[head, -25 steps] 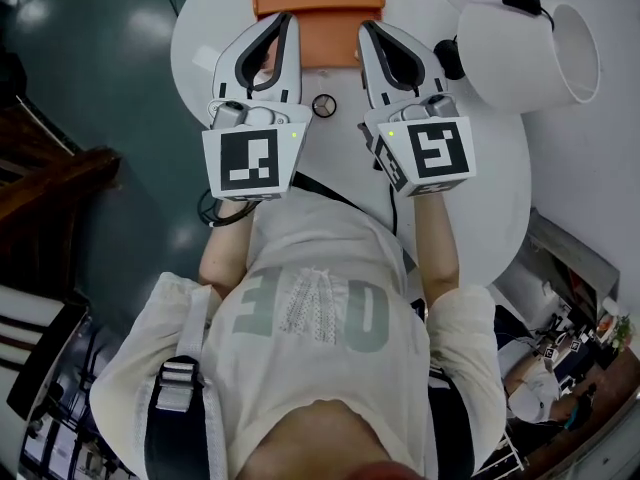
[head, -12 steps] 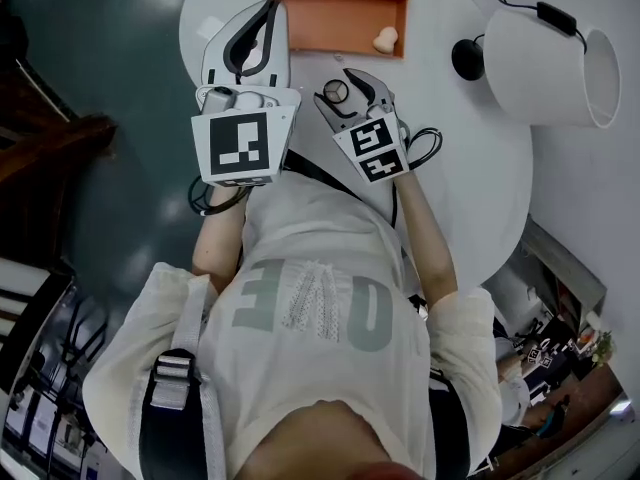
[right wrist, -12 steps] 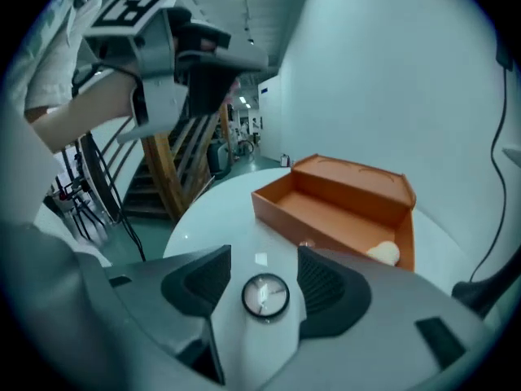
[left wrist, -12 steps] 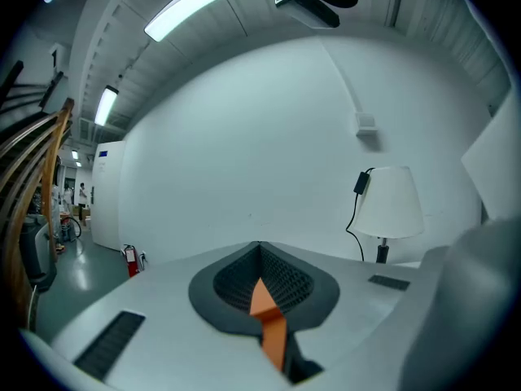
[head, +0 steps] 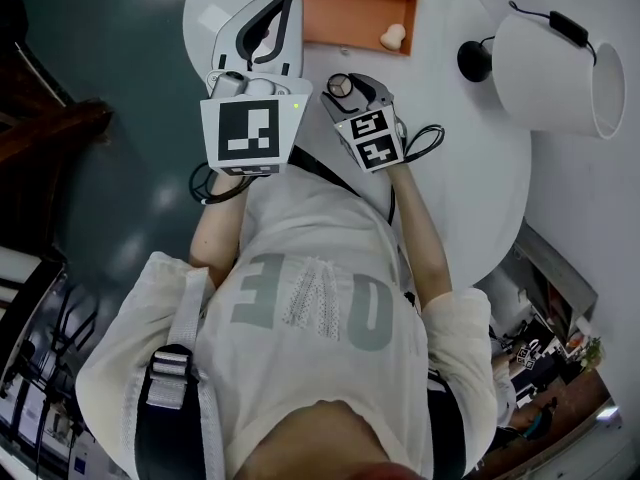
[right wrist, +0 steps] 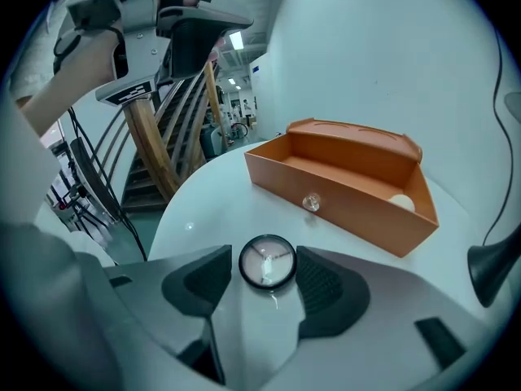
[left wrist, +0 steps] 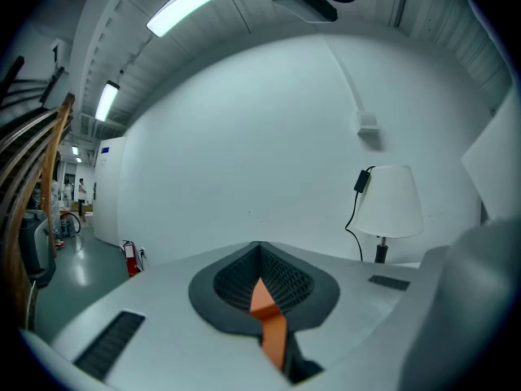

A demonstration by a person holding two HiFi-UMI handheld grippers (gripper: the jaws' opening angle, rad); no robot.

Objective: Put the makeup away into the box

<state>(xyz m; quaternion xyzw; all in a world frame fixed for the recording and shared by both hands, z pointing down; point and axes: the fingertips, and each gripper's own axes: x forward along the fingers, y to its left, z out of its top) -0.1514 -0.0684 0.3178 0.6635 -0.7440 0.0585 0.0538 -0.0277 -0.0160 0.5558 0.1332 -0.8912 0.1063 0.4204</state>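
A small round compact [head: 341, 85] with a clear lid lies on the white round table [head: 470, 178], just in front of the orange box [head: 355, 13]. My right gripper [head: 346, 88] tilts down over it. Its jaws have opened within the last second and now stand open on either side of the compact [right wrist: 267, 261], which rests on the table. A beige sponge [head: 392, 36] lies in the box [right wrist: 342, 177]. My left gripper [head: 283, 4] hovers to the left, over the box's left end. It is shut with nothing held; only a sliver of orange shows through its slit [left wrist: 260, 251].
A white lamp [head: 555, 63] with a black base [head: 472, 60] and cord stands at the table's right. The box front has a clear knob [right wrist: 311, 203]. A wooden stair rail [right wrist: 155, 153] rises beyond the table's left edge. A black cable [head: 425, 143] trails from my right gripper.
My right gripper dropped from beside the left one to the table, tipped downward, and opened around the compact. The left gripper sank a little and stayed shut.
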